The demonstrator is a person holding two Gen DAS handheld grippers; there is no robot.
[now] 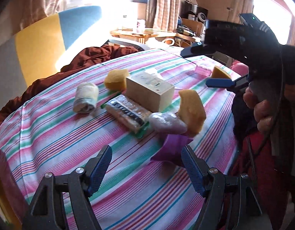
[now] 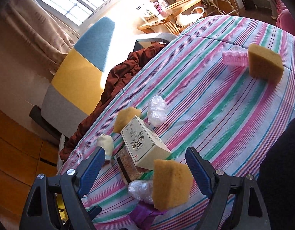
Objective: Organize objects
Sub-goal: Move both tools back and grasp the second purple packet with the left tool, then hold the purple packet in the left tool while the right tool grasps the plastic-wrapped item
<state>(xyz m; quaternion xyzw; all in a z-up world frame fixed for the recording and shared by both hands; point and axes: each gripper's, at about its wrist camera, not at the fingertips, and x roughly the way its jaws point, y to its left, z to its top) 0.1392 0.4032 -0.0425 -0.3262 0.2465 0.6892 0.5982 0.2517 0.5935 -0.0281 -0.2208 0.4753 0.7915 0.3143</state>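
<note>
On the striped sheet (image 1: pixel 51 134) of the bed, a cream box (image 1: pixel 150 92) is lying shut, contents hidden. A wrapped packet (image 1: pixel 126 113) is touching its near side; a clear bag (image 1: pixel 166 123) is sitting beside a sponge (image 1: pixel 192 111). A second sponge (image 1: pixel 115 78) and a cloth roll (image 1: pixel 85 100) are lying beyond, a third sponge (image 2: pixel 264 64) well apart by a pink roller (image 2: pixel 234 57). Left gripper (image 1: pixel 146 164) fingers are standing spread, pinching nothing. Right gripper (image 2: pixel 145 164) fingers are standing spread, the near sponge between them, untouched.
</note>
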